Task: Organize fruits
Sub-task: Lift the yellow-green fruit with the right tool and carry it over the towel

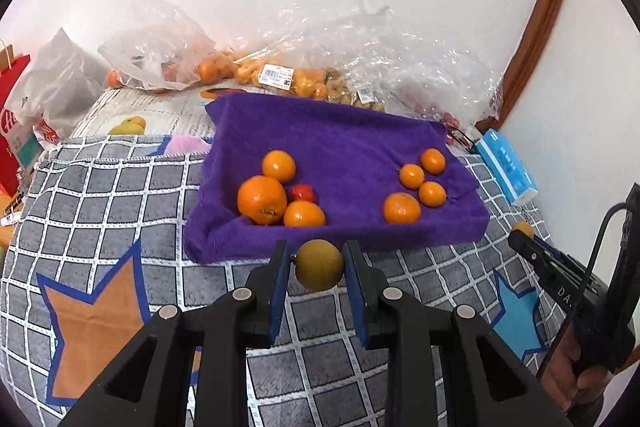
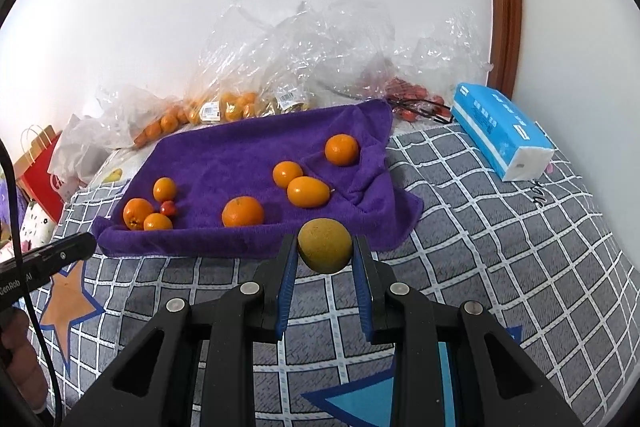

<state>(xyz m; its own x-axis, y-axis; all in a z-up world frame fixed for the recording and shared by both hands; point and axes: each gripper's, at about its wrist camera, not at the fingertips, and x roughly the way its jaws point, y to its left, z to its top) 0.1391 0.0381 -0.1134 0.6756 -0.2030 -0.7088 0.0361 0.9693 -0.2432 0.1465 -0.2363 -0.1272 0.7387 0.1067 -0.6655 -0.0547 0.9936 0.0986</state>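
Two clusters of oranges point(image 1: 280, 191) lie sorted mid-frame on the purple towel point(image 1: 340, 139); left gripper point(image 1: 318, 265) and right gripper point(image 2: 325, 247) each clamp a yellow-green fruit, unplaced.

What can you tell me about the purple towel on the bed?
The purple towel looks like soft terry cloth, spread flat over the grey checked blanket, with its edges rumpled and slightly raised. Oranges lie on it in two groups, and the left group includes one small red fruit. Clear plastic bags of fruit lie along its far edge.
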